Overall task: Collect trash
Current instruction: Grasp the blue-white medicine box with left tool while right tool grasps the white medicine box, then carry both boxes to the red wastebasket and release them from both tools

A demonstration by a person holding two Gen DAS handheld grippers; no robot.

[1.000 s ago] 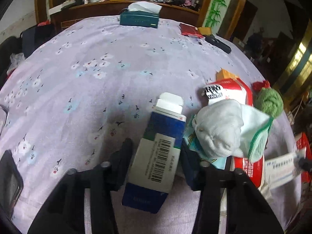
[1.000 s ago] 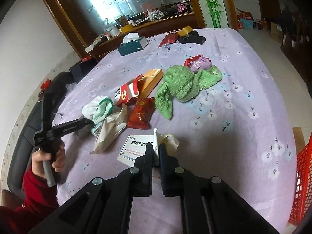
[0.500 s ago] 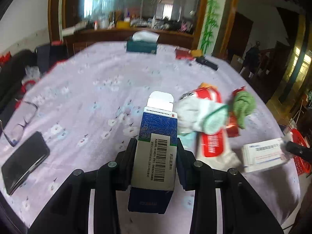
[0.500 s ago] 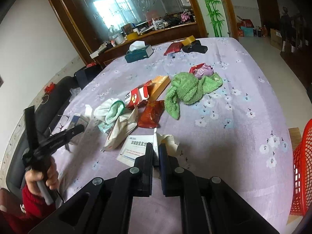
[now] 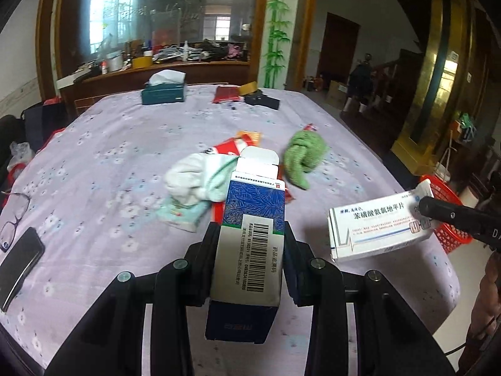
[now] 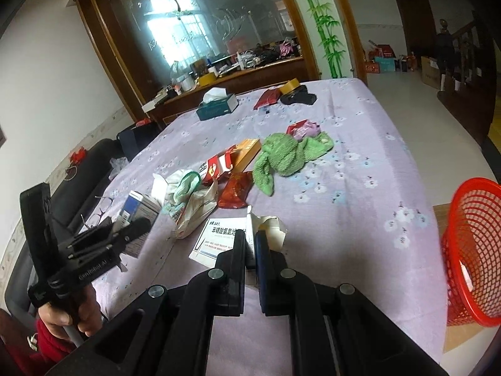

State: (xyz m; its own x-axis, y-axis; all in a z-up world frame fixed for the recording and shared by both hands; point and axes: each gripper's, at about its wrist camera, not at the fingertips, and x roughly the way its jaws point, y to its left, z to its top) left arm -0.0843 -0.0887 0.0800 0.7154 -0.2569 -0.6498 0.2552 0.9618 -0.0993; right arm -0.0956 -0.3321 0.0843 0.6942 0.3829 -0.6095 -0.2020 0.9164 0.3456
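My left gripper (image 5: 250,247) is shut on a blue and white medicine box (image 5: 250,244) with a barcode and holds it above the table; the box also shows in the right wrist view (image 6: 137,211). My right gripper (image 6: 250,244) is shut on the flap of a white medicine box (image 6: 219,238) with blue print, lifted off the cloth; it also shows in the left wrist view (image 5: 380,228). A red mesh basket (image 6: 472,250) stands off the table's right edge.
On the purple flowered tablecloth (image 6: 360,169) lie a green towel (image 6: 281,156), a white and green cloth (image 5: 200,178), red wrappers (image 6: 236,189) and an orange box (image 6: 249,150). A tissue box (image 5: 162,94) stands far back. A phone (image 5: 18,260) and glasses (image 5: 12,210) lie left.
Both grippers have risen with their boxes. The blue box came up off the cloth in my left gripper, and the white box moved up and toward the red basket.
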